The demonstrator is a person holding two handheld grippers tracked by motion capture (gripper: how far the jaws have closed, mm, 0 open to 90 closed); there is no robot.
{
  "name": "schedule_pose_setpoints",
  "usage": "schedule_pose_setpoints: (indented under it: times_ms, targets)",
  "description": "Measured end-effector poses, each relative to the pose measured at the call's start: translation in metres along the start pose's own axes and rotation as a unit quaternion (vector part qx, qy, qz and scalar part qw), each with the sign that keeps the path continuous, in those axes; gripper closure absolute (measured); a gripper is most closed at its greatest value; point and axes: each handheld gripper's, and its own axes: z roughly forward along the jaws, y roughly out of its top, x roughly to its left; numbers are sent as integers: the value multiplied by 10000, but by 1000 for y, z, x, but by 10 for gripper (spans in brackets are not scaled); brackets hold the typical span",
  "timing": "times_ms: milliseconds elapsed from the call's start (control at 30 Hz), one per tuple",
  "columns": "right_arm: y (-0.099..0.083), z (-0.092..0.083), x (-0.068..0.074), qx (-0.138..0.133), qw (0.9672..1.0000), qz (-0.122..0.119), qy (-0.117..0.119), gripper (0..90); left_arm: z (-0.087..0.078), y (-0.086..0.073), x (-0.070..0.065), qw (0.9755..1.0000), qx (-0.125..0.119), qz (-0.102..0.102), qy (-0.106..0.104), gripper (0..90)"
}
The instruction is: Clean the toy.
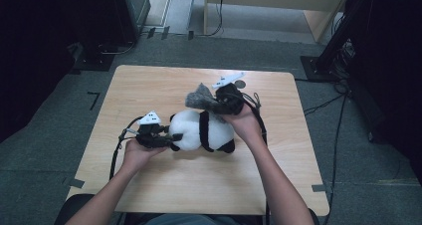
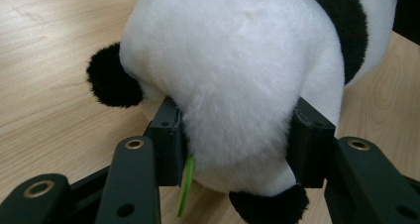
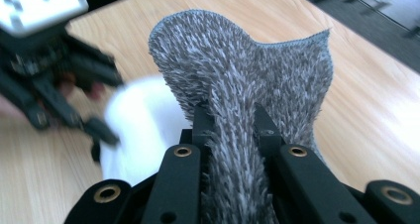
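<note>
We have the left tongs [image 2: 233,149] clamped on the plush panda [image 1: 201,130] lying mid-tabletop [image 1: 149,85], and the right tongs [image 3: 233,130] pinching the grey cloth [image 3: 247,80] above it. Soft fur may slip free; the cloth could snag or drag the panda.

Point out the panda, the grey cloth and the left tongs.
panda [image 1: 191,130]: high view, white body.
grey cloth [image 3: 247,80]: right gripper view, shaggy middle.
left tongs [image 2: 237,140]: left gripper view, midway between the tips, closed on the panda.

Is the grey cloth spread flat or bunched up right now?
Bunched. The right gripper pinches the grey cloth into a fold, its free end fanning upward, off the table.
</note>
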Motion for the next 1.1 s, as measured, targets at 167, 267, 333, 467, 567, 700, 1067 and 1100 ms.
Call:
schedule_pose_setpoints:
  times_ms: [167, 267, 333, 467, 567, 700, 1067, 1100]
  targets:
    - [25, 24, 3, -57, 9995, -62, 292, 786, -1, 0, -1, 10000, -8, 36, 41, 498]
    - [32, 45, 8, 127, 9988, -59, 479, 785, -1, 1, -2, 10000, 3, 20, 66, 501]
    - [34, 68, 15, 434, 9968, -137, 658, 781, -1, 1, -3, 10000, 9, 7, 88, 507]
    - [29, 89, 20, 918, 9923, -274, 790, 779, -1, 0, -1, 9999, 54, -121, 92, 513]
    - [28, 88, 17, 936, 9919, -291, 806, 780, -1, 0, -2, 9999, 54, -121, 104, 514]
    - [23, 85, 12, 852, 9904, -513, 960, 775, -1, 0, -2, 9998, 70, -145, 93, 512]
    - [9, 69, -24, 1150, 9917, 17, 572, 773, -1, 0, -1, 9997, 30, -250, 73, 505]
    - [7, 68, -28, 1139, 9920, 73, 537, 773, -1, 0, -1, 9997, 30, -250, 73, 505]
